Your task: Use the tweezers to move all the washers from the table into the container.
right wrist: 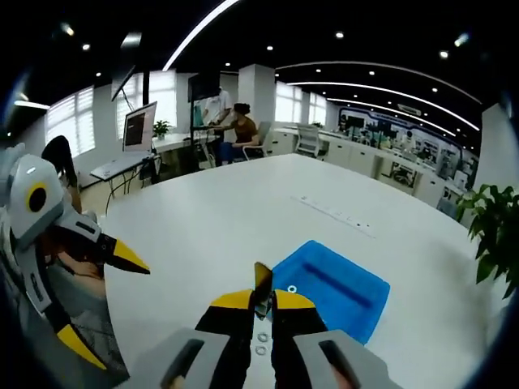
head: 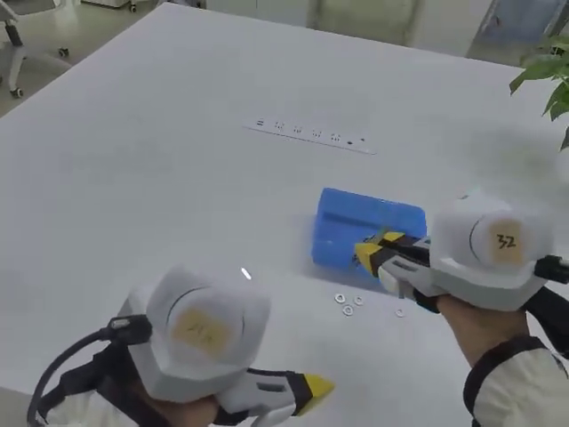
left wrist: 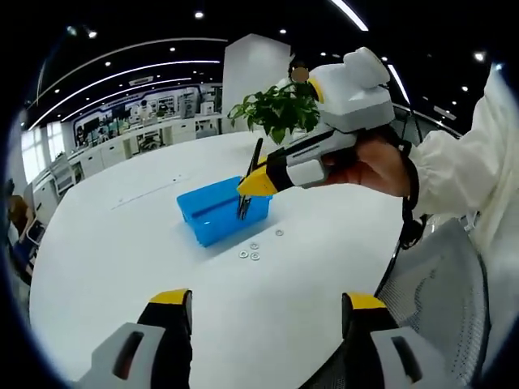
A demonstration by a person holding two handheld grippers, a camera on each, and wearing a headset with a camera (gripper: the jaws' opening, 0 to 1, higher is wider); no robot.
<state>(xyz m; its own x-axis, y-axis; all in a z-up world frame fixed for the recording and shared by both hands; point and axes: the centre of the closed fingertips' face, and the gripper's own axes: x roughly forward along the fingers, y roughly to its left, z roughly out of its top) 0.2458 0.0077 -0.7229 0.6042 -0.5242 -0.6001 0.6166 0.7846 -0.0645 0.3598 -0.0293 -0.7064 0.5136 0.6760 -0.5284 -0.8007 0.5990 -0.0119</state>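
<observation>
**Clamping tweezers [left wrist: 257, 158] over the blue container [head: 333, 245]**

Four washers [head: 348, 310] are lying on the white table [head: 178, 160] just beside the container. The tweezers' tips are hanging over it, and the right claw [head: 373, 249] is gripping them tight. The left claw [left wrist: 269, 300] is gaping wide, empty, hovering low near the person.

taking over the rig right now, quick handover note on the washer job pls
Left gripper: open, holding nothing, low over the table.
Right gripper: shut on the tweezers, tips down over the blue container.
Washers: four lie loose on the table just in front of the container. One more ring shows by the tweezers' tips at the container's near edge; held or dropped, cannot tell.
Done: unclear, the container's contents are hard to see.
Left: move the four table washers in.
</observation>
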